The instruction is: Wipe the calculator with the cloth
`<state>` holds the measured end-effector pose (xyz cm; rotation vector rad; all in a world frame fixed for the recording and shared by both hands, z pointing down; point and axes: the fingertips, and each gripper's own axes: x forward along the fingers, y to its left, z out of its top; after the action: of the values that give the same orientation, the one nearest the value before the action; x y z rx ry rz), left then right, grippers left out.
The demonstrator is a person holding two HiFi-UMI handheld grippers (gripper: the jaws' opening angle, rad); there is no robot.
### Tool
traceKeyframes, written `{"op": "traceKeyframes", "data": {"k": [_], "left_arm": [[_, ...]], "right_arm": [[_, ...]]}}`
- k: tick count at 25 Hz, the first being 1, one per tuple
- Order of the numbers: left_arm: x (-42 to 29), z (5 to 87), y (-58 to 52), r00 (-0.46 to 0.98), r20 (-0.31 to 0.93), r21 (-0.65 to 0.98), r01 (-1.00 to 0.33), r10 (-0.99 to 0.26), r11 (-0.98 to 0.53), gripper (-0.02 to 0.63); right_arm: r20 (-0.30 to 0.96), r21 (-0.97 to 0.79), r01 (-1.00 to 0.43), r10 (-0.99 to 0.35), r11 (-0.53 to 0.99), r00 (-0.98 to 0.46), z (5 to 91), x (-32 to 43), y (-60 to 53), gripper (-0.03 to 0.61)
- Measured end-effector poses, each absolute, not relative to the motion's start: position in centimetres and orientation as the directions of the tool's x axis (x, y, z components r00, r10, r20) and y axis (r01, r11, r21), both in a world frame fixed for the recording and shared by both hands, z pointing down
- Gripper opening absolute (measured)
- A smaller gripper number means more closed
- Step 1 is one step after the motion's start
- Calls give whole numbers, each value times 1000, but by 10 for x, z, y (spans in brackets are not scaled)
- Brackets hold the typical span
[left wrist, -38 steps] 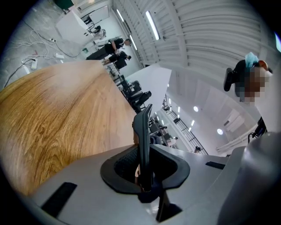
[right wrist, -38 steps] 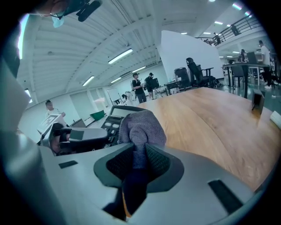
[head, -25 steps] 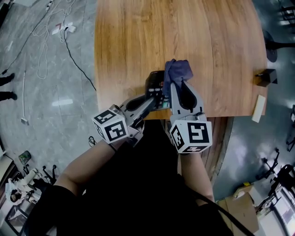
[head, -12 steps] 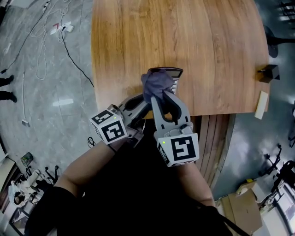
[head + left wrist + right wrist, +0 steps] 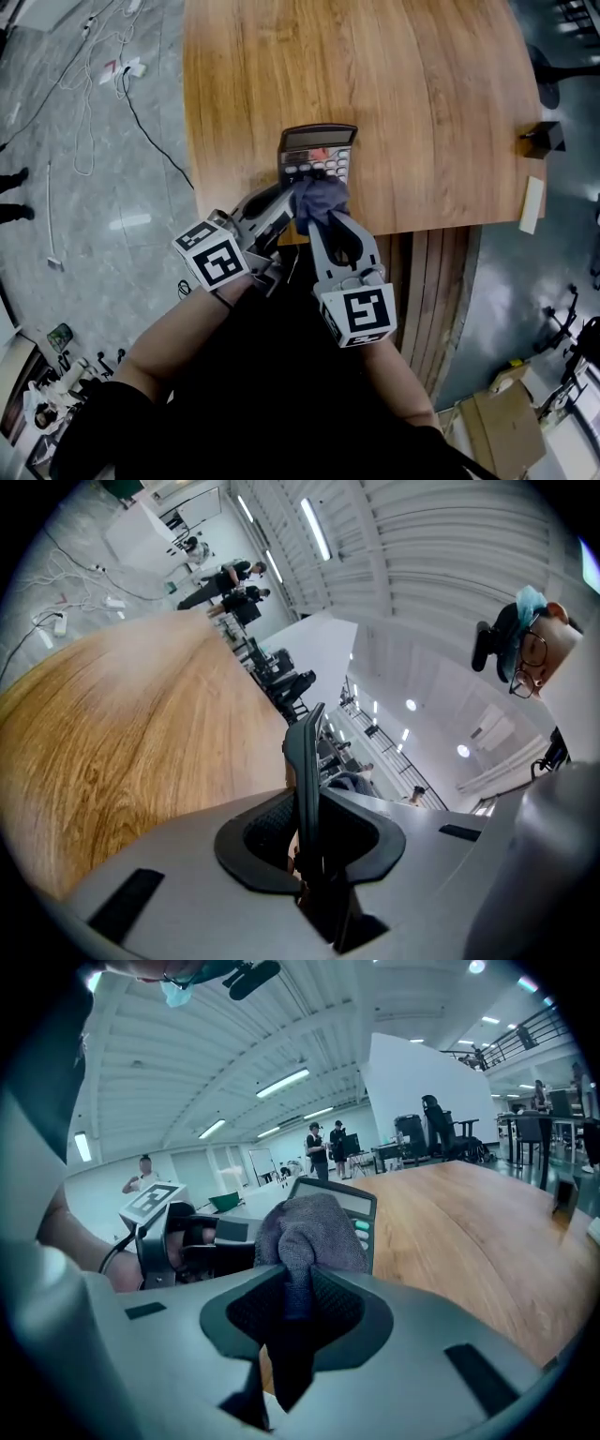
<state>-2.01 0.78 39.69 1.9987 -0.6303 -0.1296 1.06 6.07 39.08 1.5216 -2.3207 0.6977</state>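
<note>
Your right gripper (image 5: 295, 1309) has its jaws clamped on the one grey-purple cloth (image 5: 307, 1230), which bunches out ahead of the pads over the lower keys of the one calculator (image 5: 318, 153). Your left gripper (image 5: 306, 841) jaws pinch the calculator's near-left edge, seen only edge-on there. Two grippers total. Cloth and jaws hide the calculator's near end. It sits at the near edge of the wooden table (image 5: 431, 103).

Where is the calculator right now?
In the head view the calculator is at the wooden table's near edge, left of centre, its near end clamped in the left gripper and under the cloth held by the right gripper.
</note>
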Motion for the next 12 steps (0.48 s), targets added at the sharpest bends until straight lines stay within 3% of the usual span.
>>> {"op": "traceKeyframes", "data": {"k": [12], "left_arm": [[-20,388,21,880,158,859,-347,-448,-377,74]], "right_arm": [[537,-179,-971,-812,158,-231,409,77,52,78]]}}
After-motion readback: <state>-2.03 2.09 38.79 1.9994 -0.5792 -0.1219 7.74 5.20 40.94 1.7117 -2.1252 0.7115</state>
